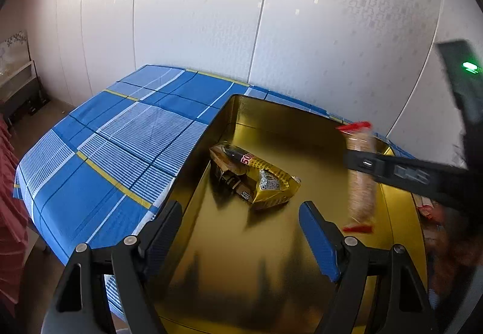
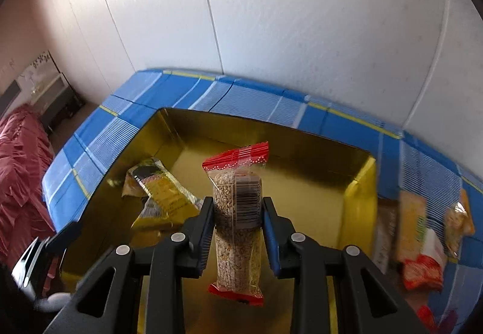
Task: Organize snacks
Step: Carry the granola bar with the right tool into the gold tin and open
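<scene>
The left gripper (image 1: 241, 231), fingers spread, hangs over a gold rectangular box (image 1: 229, 243) holding a crumpled yellow snack packet (image 1: 256, 177). The right gripper (image 1: 366, 165) clamps a red-ended grain bar (image 1: 360, 180) over the box, on the blue checked counter (image 1: 105, 147).

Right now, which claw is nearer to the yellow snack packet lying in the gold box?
Left. The left claw hangs open just short of the yellow snack packet, while the right claw holds the red-ended grain bar farther across the gold box.

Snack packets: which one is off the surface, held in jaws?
The clear red-ended grain bar, clamped mid-length by the right gripper above the gold box. The yellow packet lies inside the box; other packets lie on the cloth beside it.
</scene>
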Demonstrator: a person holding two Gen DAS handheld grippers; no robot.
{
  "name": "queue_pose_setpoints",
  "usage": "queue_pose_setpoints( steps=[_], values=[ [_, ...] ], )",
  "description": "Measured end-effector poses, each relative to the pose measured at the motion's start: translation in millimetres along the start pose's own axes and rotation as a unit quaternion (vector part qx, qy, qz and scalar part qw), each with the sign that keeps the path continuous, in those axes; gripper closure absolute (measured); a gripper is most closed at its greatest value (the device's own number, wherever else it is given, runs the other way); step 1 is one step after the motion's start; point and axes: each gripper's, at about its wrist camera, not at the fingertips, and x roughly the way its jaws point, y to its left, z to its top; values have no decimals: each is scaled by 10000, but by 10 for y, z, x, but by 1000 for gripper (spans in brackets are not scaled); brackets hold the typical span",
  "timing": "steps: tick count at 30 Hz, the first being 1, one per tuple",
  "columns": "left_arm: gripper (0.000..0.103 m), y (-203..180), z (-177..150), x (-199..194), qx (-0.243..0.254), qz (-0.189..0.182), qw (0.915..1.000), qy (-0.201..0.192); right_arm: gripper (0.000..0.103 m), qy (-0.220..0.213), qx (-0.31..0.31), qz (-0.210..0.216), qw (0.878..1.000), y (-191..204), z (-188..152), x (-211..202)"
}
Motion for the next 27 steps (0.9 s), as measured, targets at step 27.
queue_pose_setpoints(
  steps=[27],
  values=[
    [23,-199,-47,54,134,-63,9999,31,63,-481,116,-295,9983,-390,-278,-432]
  ],
)
